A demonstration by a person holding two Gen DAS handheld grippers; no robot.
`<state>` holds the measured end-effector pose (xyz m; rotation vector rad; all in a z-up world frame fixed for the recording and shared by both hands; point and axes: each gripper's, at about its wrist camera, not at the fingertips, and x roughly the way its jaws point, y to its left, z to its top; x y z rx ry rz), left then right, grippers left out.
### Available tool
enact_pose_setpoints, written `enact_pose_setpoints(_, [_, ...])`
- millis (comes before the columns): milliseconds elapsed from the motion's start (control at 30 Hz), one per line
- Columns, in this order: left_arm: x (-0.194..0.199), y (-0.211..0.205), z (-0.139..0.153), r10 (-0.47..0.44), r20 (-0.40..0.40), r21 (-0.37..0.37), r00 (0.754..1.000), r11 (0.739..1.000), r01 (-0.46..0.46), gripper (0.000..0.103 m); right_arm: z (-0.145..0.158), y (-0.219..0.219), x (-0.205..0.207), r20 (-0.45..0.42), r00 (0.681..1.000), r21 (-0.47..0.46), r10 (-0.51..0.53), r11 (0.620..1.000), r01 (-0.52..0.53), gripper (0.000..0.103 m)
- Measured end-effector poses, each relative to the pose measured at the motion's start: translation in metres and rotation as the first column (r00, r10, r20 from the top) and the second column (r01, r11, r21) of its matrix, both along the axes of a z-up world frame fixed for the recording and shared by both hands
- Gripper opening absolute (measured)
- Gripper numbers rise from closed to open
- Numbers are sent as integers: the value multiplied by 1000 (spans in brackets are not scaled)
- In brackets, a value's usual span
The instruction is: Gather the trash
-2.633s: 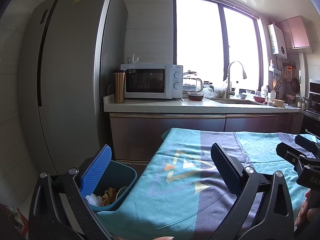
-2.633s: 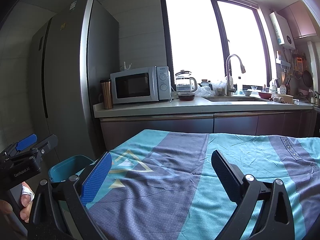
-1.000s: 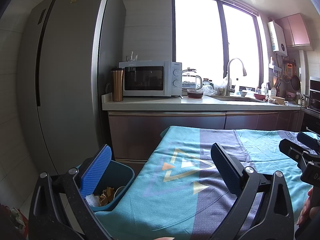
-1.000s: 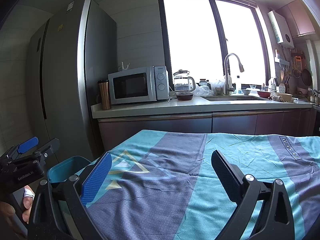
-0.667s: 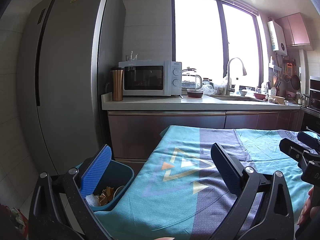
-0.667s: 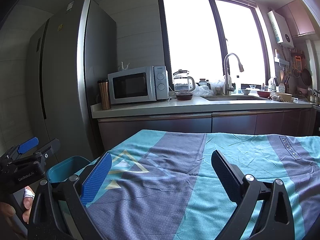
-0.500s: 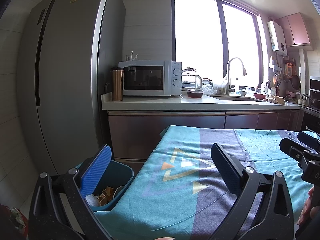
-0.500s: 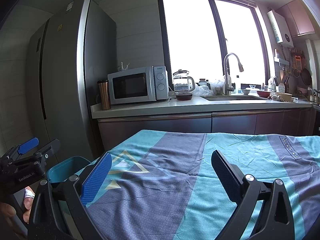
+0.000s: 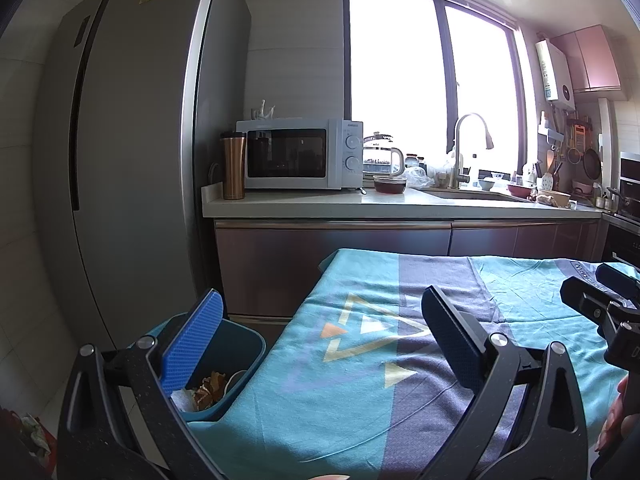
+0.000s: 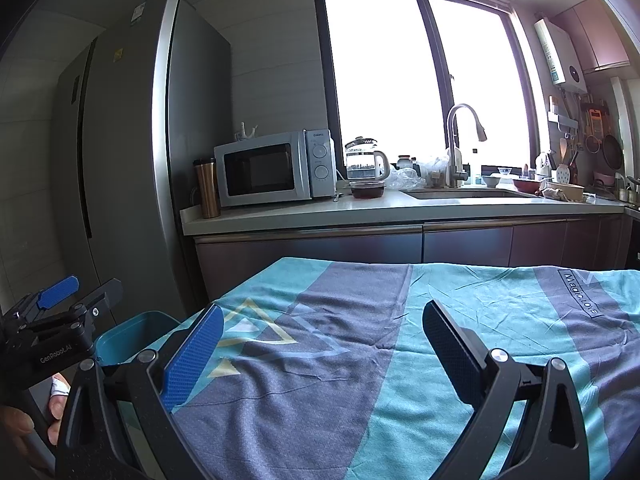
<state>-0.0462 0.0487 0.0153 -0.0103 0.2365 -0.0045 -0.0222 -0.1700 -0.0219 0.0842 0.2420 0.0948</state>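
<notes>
Beside the table's left edge, a teal bin (image 9: 236, 376) is seen on the floor, with crumpled trash (image 9: 208, 390) already lying inside. Above it the left gripper (image 9: 320, 344) is held with its jaws spread wide and nothing between them. Further right, the right gripper (image 10: 318, 350) is likewise spread and empty over the cloth (image 10: 460, 320). No loose trash is seen on the cloth, so the collecting appears finished or between pieces; next, more trash would have to be found.

Teal bin (image 9: 244, 344), teal-and-grey cloth (image 9: 400, 380) (triangle print).
</notes>
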Motion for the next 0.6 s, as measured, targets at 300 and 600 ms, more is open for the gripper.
enact_pose_setpoints(300, [2,0,-1,-1,-7,3,1000,1000,1,98,-1,-1,1,-3,1000,-1,1,1000,-1,96])
enact_pose_setpoints(600, [4,-5,-4,-12,-9,12,1000,1000,13,98,-2,-3,2,-6,1000,6,-6,1000,7,96])
